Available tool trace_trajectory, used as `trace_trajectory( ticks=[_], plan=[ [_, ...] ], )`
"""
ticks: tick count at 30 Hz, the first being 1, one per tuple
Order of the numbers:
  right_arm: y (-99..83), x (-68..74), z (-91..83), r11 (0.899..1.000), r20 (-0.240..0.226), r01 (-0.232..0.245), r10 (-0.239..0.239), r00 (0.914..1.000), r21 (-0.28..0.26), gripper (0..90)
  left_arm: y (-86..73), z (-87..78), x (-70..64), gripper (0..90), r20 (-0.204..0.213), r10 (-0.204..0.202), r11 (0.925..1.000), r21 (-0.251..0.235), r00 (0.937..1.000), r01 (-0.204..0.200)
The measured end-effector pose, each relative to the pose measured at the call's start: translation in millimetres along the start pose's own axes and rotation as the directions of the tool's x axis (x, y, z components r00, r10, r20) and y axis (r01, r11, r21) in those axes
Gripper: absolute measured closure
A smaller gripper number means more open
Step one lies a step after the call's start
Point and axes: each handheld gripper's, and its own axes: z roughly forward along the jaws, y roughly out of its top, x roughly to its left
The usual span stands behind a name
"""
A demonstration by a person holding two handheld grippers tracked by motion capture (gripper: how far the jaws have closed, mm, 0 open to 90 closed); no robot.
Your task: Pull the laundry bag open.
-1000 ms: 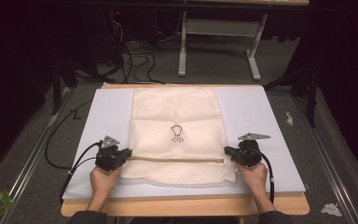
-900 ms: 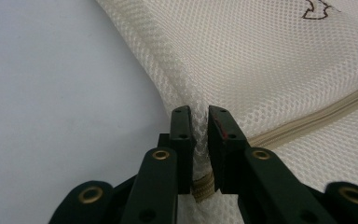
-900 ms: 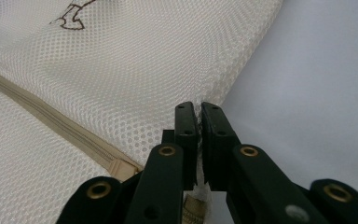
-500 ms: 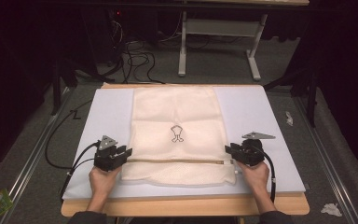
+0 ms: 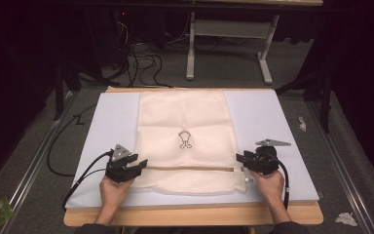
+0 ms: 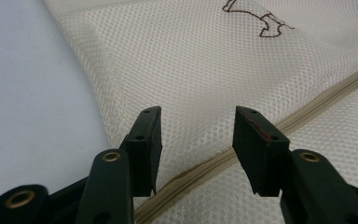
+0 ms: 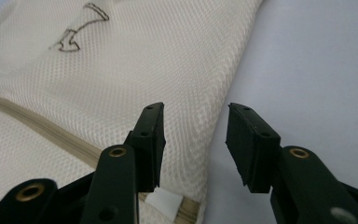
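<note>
- Mesh laundry bag (image 5: 185, 141) lies flat along the middle of the pale blue mat (image 5: 260, 117), its zipper (image 5: 190, 168) running from 9 to 3 o'clock near the person's edge.
- Left gripper (image 5: 139, 165) sits at the bag's 8 o'clock corner, jaws spread wide with nothing between them, poised over the zipper's left end (image 6: 214, 163).
- Right gripper (image 5: 241, 158) sits at the 4 o'clock corner, jaws likewise wide and empty, straddling the bag's side edge (image 7: 228, 116) just above a small white tag (image 7: 163, 205).
- Step in hand, as I judge it: lining both grippers up on the two ends of the zipper line, before any pinch.
- Next move calls for lowering each gripper until the jaws bracket the fabric, then closing evenly so the thin mesh does not slip or bunch.
</note>
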Motion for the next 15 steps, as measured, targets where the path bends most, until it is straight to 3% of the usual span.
trace_trajectory(
  ticks=[8, 15],
  plan=[
    [-2.6, -2.1, -2.7, 0.999, -0.051, -0.008, 0.01, 0.9986, 0.049, 55.5, -2.4, 7.7, -9.3, 51.1, 0.02, 0.014, 0.9999, 0.005, 0.9997, -0.014],
    [-5.2, -3.3, 3.4, 0.995, -0.064, -0.021, 0.028, 0.9975, 0.097, 54.6, -6.4, 11.6, -13.9, 49.9, 0.012, 0.026, 0.9995, 0.015, 0.9996, -0.027]
  ],
)
